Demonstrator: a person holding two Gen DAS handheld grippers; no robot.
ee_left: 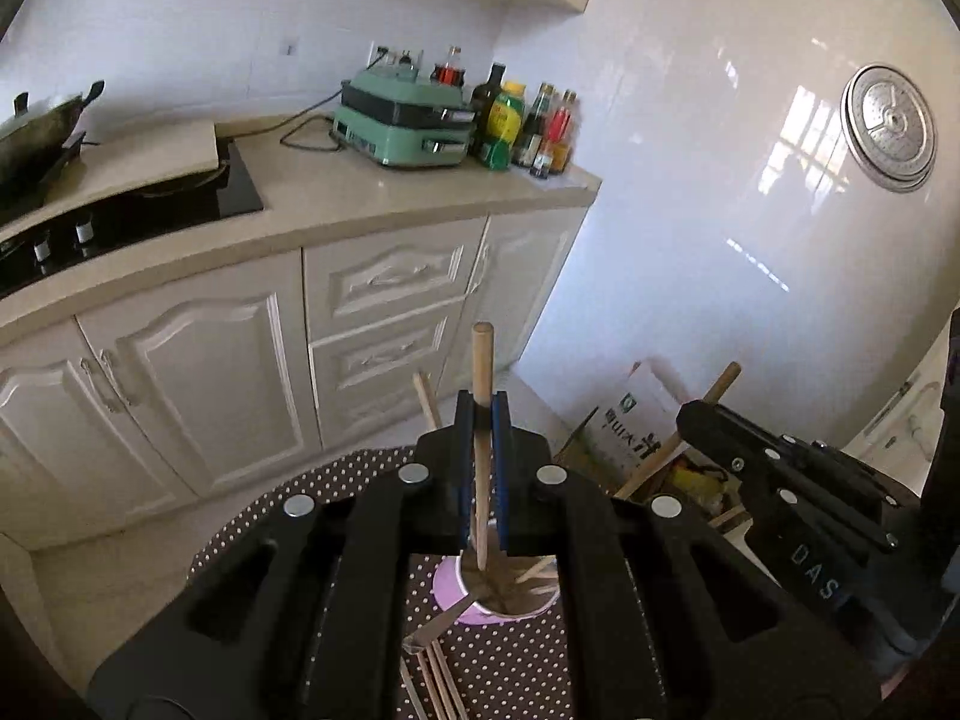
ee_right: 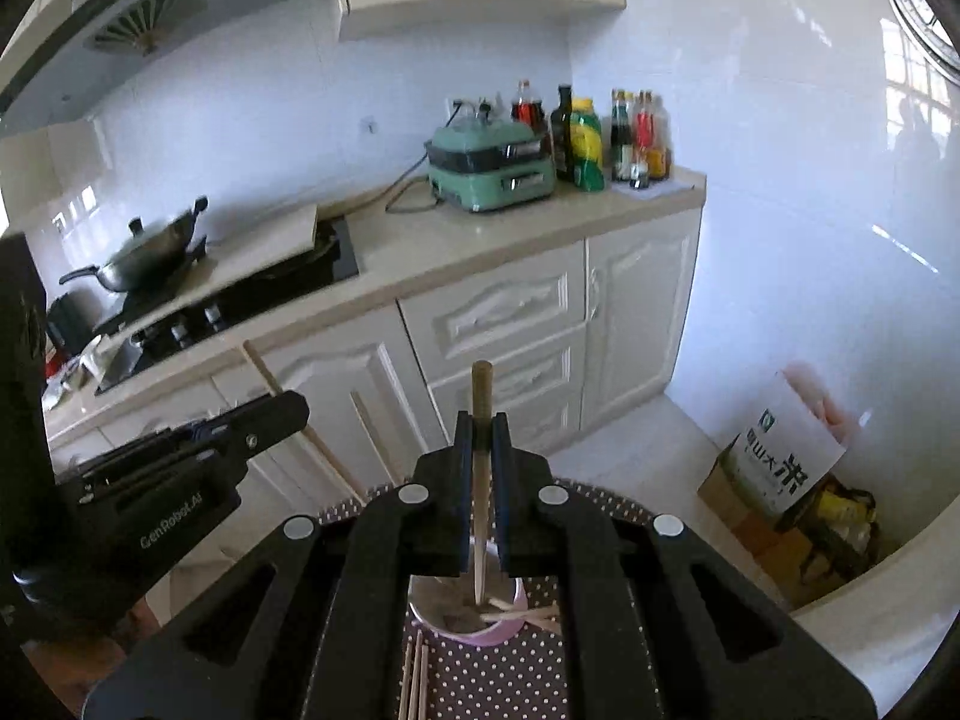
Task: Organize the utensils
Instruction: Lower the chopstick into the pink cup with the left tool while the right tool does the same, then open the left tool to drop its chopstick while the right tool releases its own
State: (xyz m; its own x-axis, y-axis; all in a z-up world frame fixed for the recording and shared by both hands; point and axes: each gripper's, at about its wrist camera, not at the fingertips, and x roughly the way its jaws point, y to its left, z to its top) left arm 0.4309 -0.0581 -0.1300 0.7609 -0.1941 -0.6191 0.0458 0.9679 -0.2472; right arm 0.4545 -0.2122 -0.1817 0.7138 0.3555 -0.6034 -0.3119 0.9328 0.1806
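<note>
Left wrist view: the left gripper pinches a chopstick between its blue pads. The stick stands near upright, butt end above the jaws, thin tip hanging just over the mouth of the pink cup. The cup sits on the dotted table, straight below the jaws, so the stick's long axis already points into it; I judge the coming move to be a short drop or lowering. Inside the cup several chopsticks lean against the right of the rim. A few loose chopsticks lie flat on the cloth toward the table's near edge, with a metal utensil beside the cup's base. The right gripper comes in from the right, holding its own stick slanted.

Right wrist view: the right gripper is pressed onto a second chopstick, also near upright, tip dipping toward the cup directly beneath. The sticks in the cup fan out to the right over its rim. More loose sticks lie on the table just nearer than the cup. The left gripper shows at the left, with its stick slanting up past it. Both hands look about equally close to the cup.
</note>
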